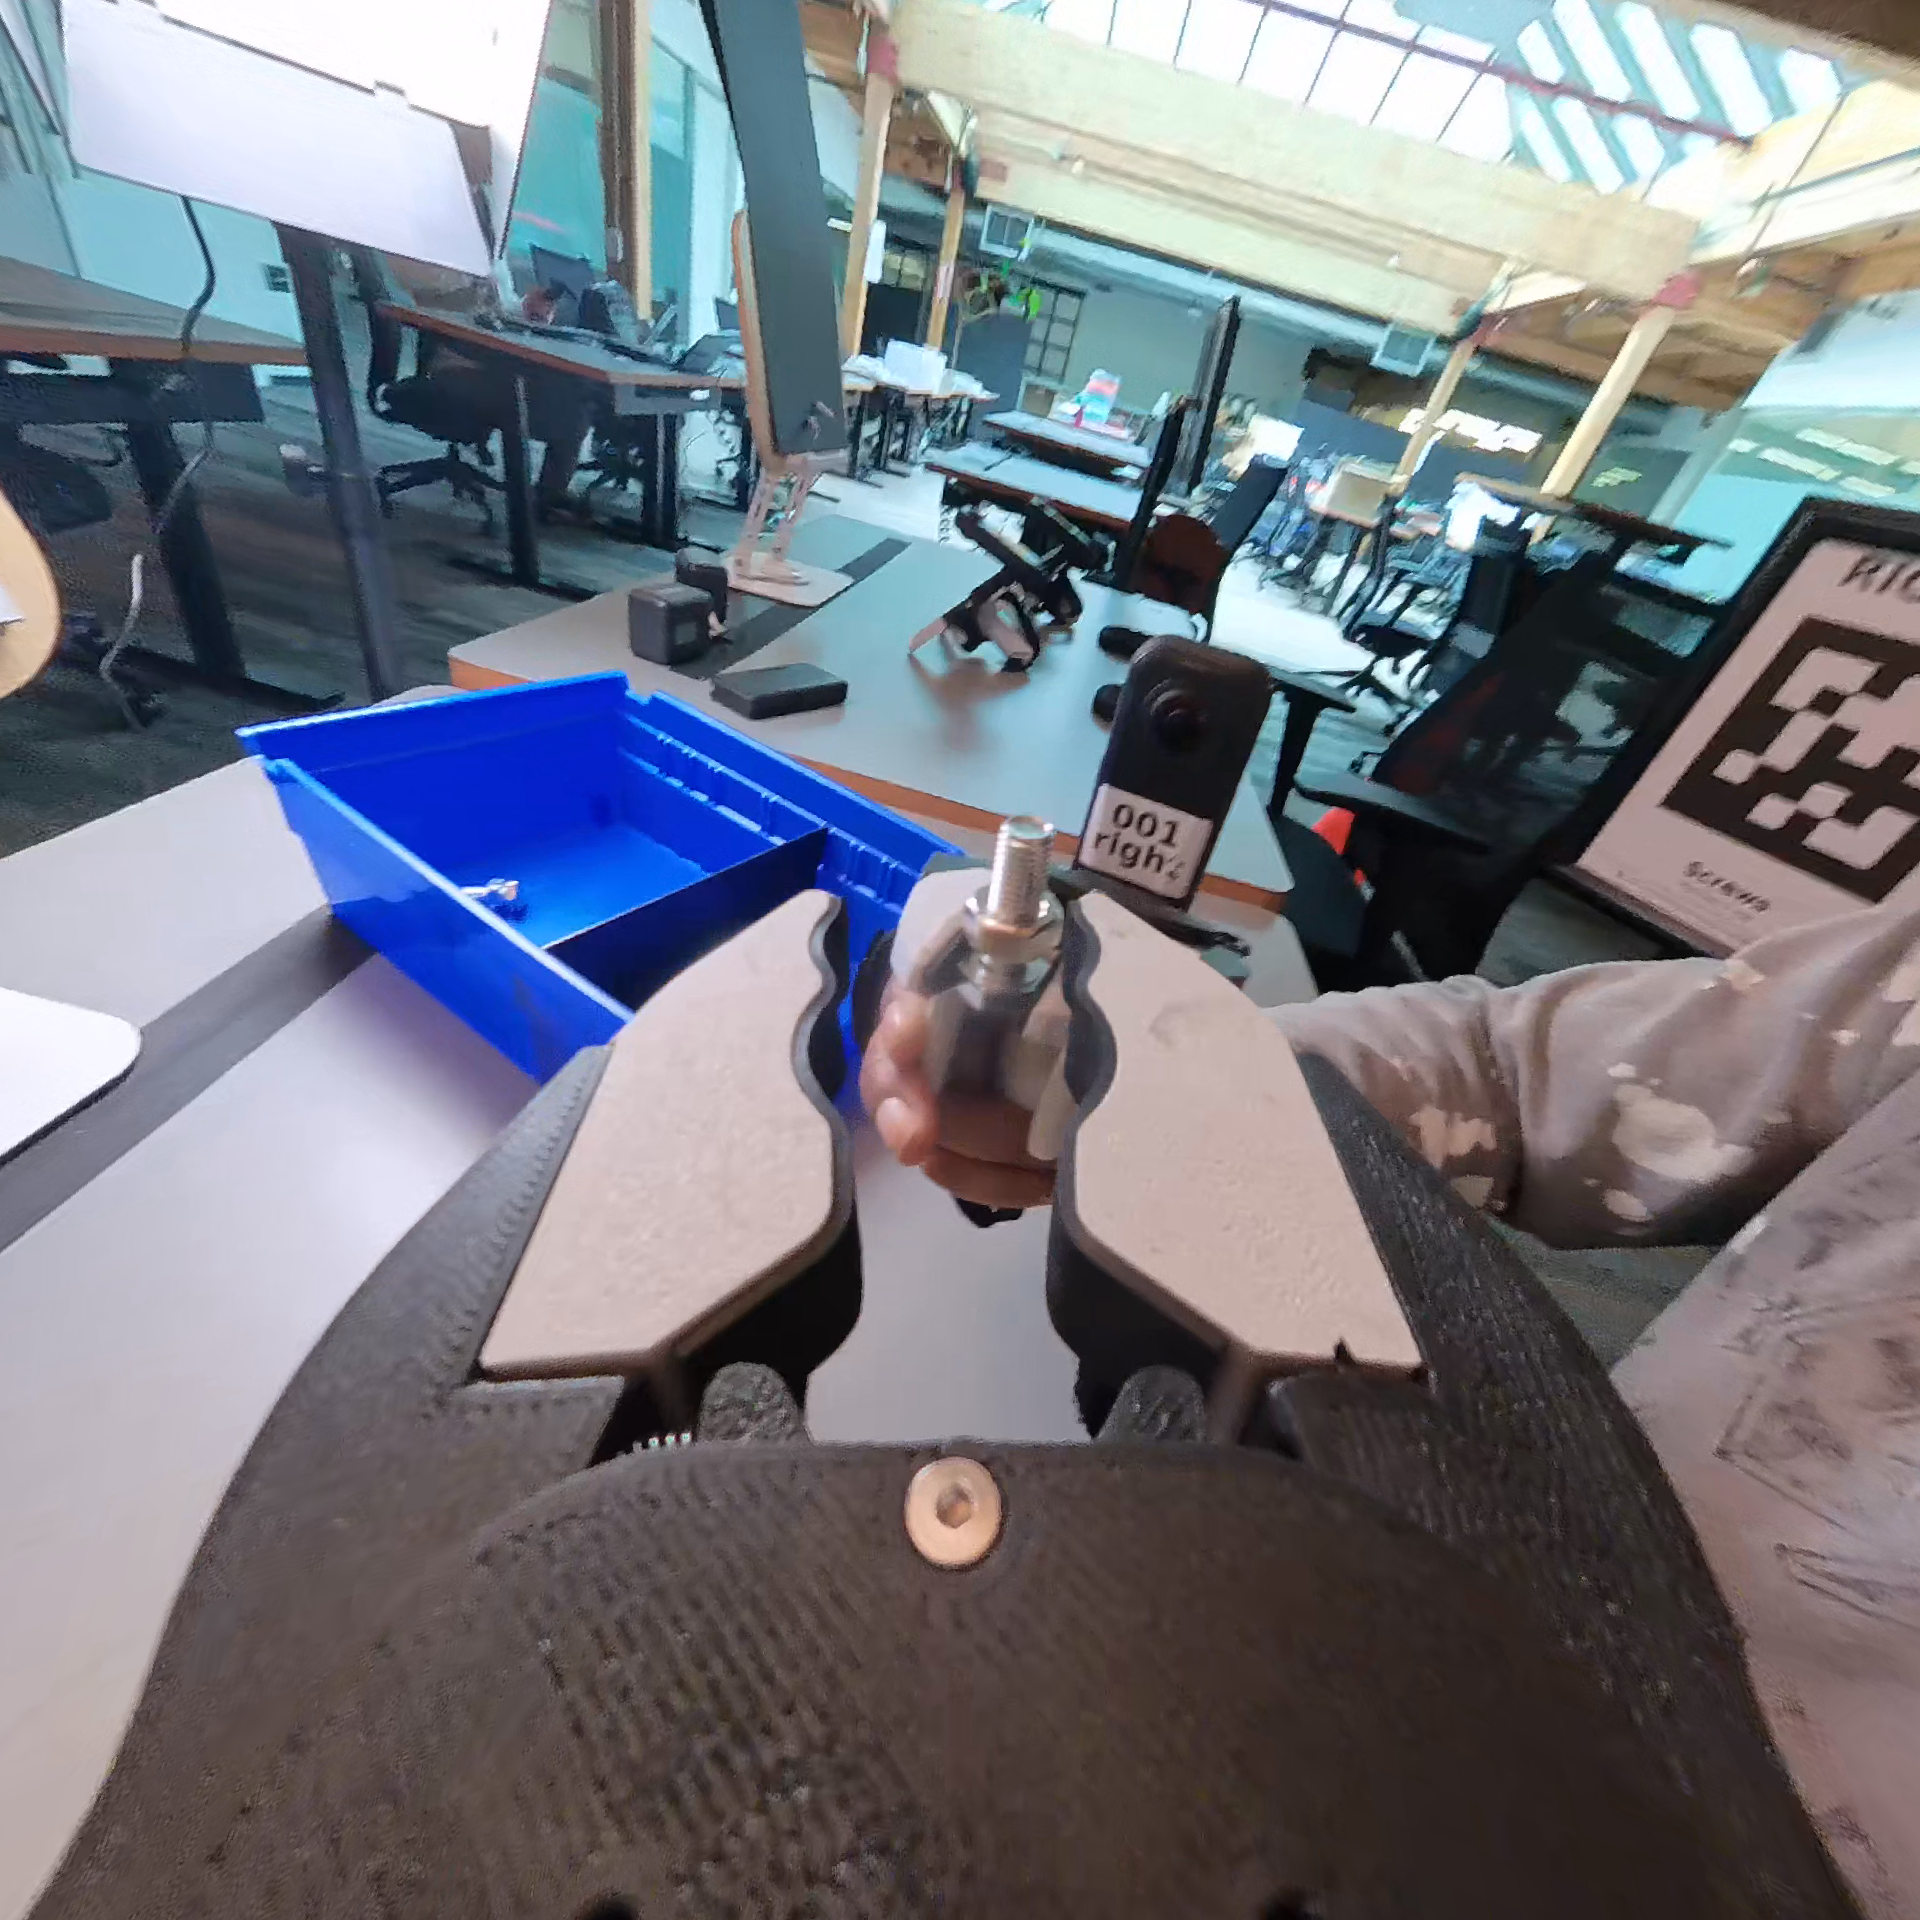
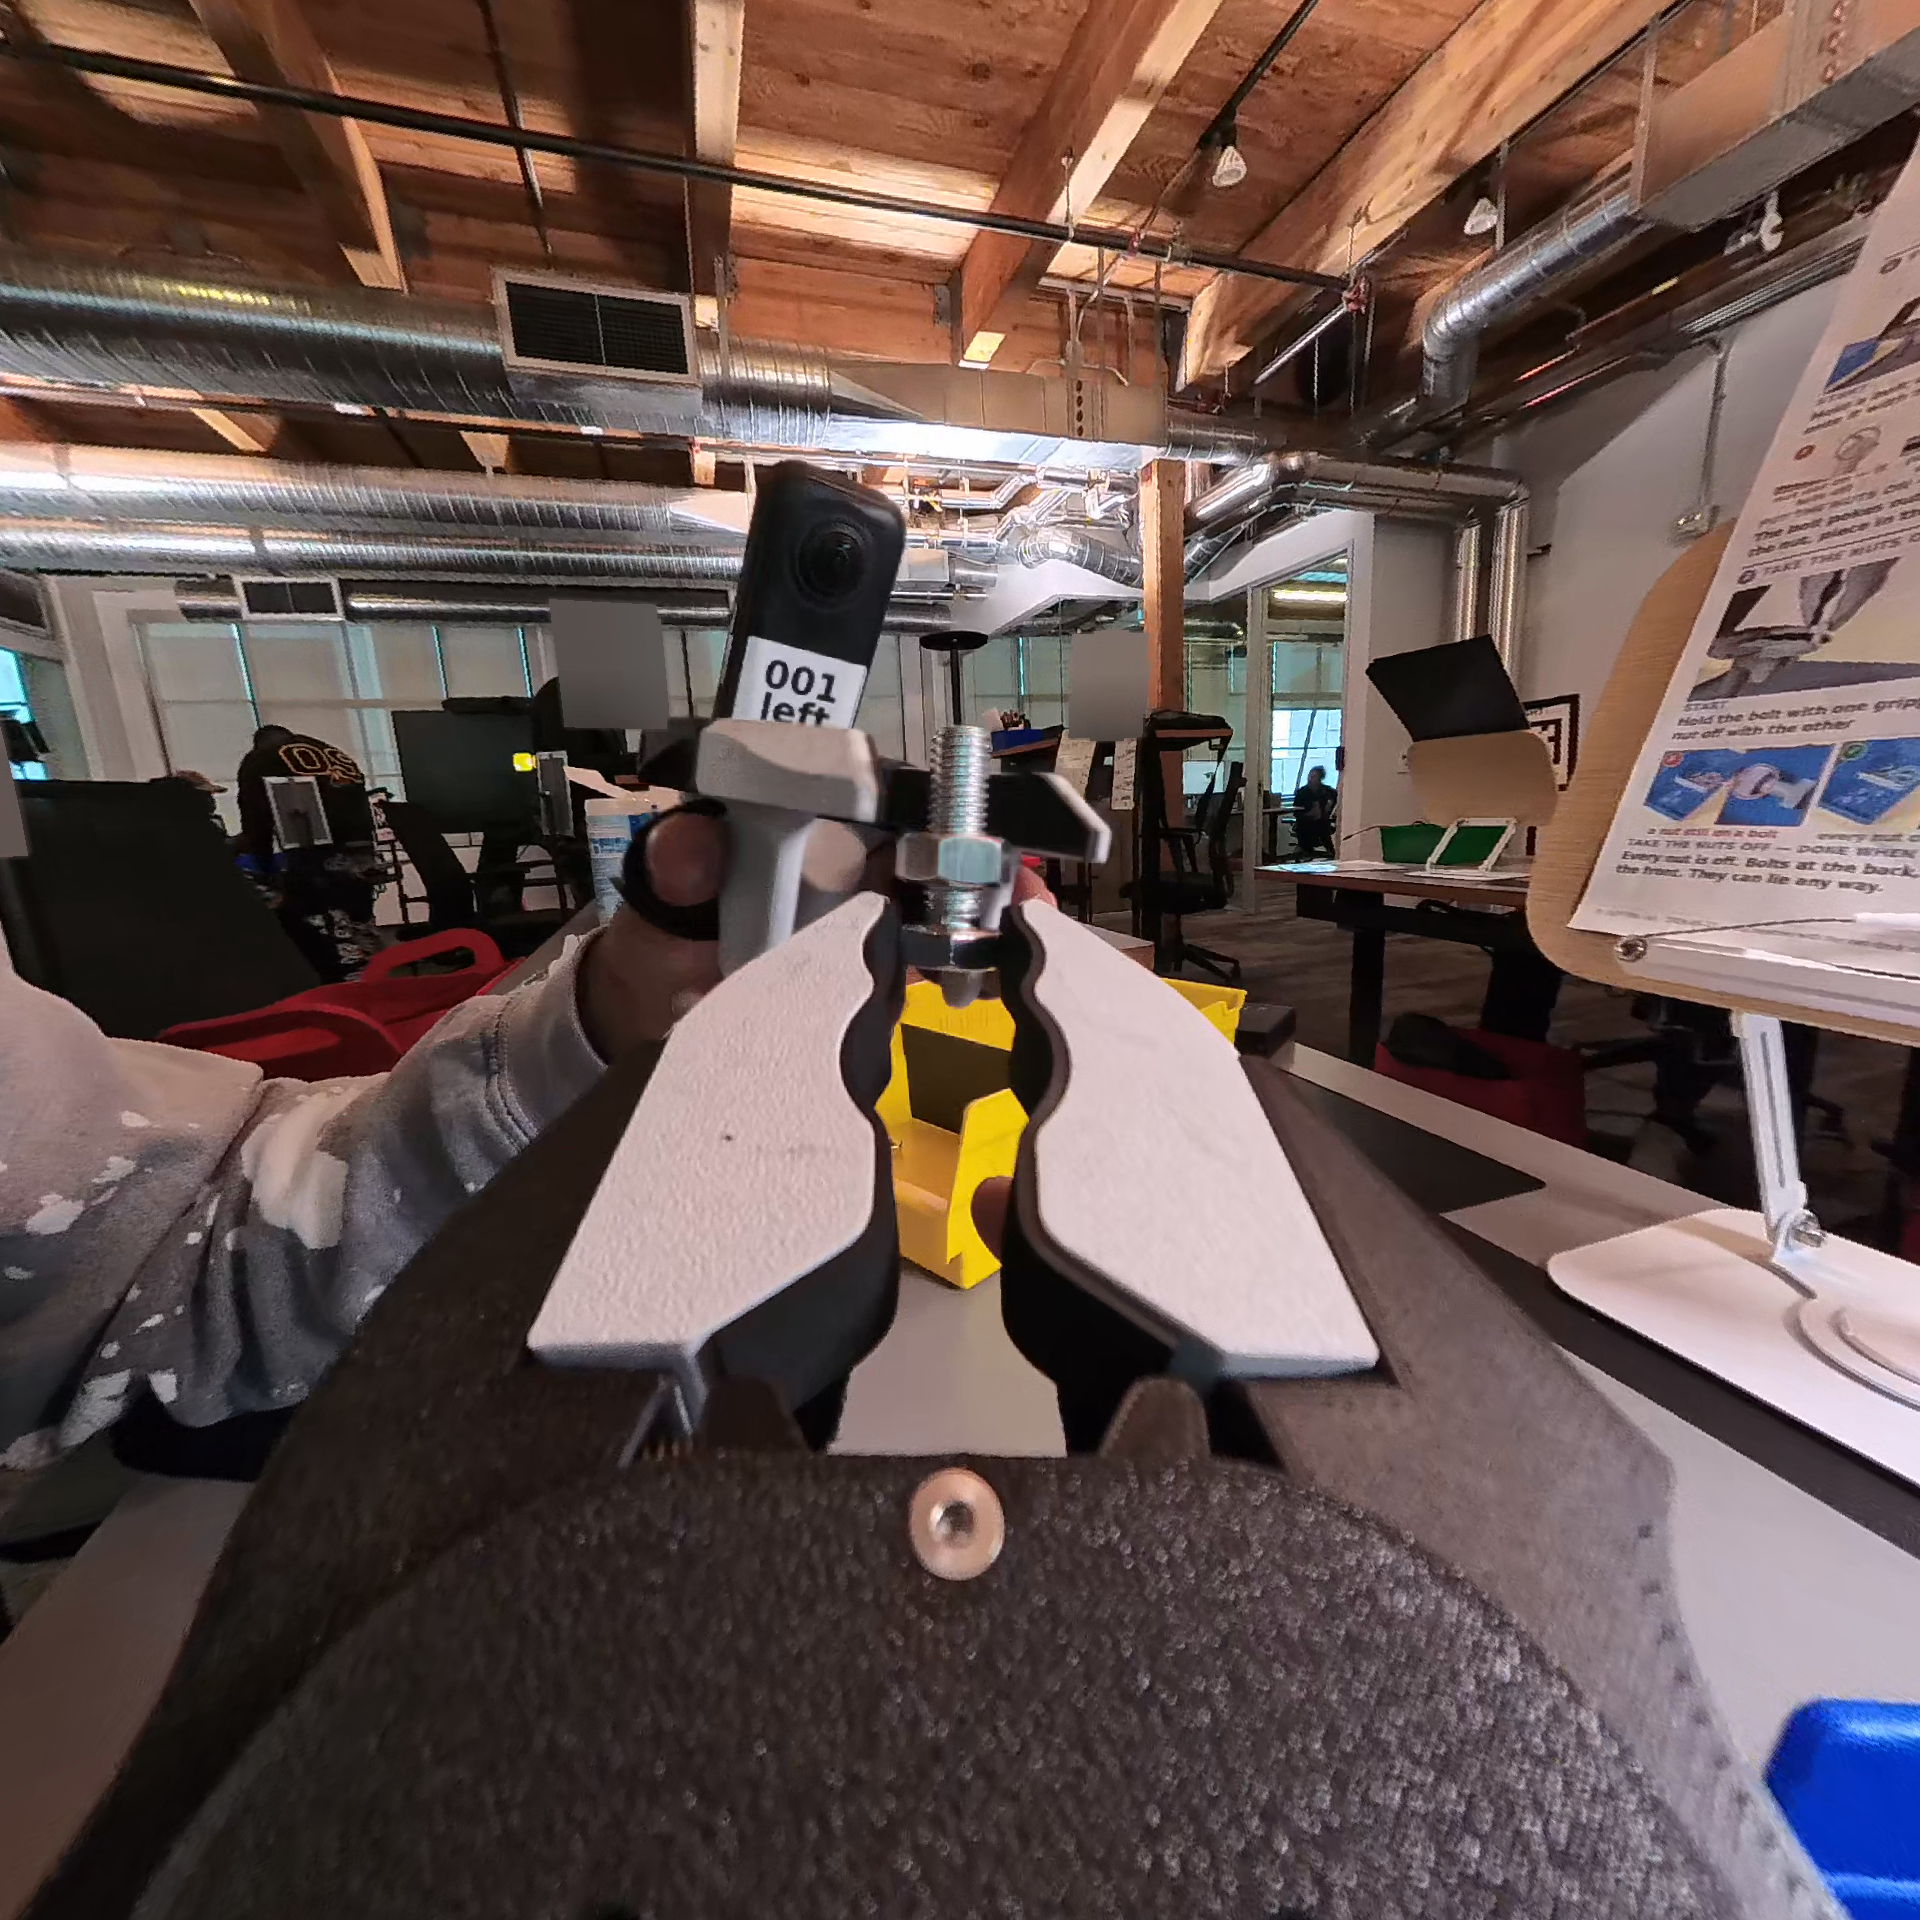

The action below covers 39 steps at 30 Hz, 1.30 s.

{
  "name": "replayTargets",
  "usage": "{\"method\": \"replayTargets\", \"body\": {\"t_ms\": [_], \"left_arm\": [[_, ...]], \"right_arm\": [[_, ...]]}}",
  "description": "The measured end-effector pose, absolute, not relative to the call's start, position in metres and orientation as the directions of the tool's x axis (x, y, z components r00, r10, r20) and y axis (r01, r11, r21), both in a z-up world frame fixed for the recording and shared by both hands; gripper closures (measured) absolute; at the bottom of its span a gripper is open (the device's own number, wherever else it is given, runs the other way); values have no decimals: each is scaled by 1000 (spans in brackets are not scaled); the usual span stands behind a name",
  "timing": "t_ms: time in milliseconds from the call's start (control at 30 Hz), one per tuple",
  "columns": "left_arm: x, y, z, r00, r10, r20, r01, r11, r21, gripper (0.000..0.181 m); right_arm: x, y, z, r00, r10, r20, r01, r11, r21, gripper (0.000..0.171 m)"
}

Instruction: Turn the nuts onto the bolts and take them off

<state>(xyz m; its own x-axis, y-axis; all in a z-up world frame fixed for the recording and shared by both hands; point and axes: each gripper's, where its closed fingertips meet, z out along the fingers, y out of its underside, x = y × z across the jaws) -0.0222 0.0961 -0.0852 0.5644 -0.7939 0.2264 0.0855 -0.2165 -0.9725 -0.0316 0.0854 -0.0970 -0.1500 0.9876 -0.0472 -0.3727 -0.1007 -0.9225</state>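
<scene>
A steel bolt (image 2: 958, 774) stands upright, threaded end up, with a hex nut (image 2: 951, 862) partway down its thread. My right gripper (image 2: 953, 940) is shut on the bolt's head, below the nut. My left gripper (image 1: 954, 930) faces it from the other side with its jaws open around the nut (image 1: 1013, 923). The nut lies against the left gripper's right-hand finger, and the other finger stands clear of it. In the left wrist view the bolt's thread (image 1: 1023, 857) rises above the fingertips, and the right gripper's fingers (image 1: 930, 971) and a hand show behind.
A blue bin (image 1: 343, 821) with a divider sits on the grey table at the left, holding one small metal part (image 1: 497, 890). A yellow bin (image 2: 940, 1174) lies beyond the right gripper. An instruction sheet on a stand (image 2: 1766, 644) is at the right. A marker board (image 1: 1787, 748) stands nearby.
</scene>
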Motion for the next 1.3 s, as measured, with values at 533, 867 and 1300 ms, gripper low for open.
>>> {"method": "replayTargets", "body": {"t_ms": [533,867,1300], "left_arm": [[-22,96,-94,585,-788,191,6,-231,-973,143],[-52,110,-91,707,-688,165,15,-218,-976,164],[-102,130,-87,829,-547,118,60,-123,-991,166]], "right_arm": [[-33,85,-99,-147,988,-42,-365,-94,-926,152],[-30,91,-99,-132,990,-50,-367,-95,-926,152],[-7,219,-111,396,917,-48,-82,-17,-996,153]]}}
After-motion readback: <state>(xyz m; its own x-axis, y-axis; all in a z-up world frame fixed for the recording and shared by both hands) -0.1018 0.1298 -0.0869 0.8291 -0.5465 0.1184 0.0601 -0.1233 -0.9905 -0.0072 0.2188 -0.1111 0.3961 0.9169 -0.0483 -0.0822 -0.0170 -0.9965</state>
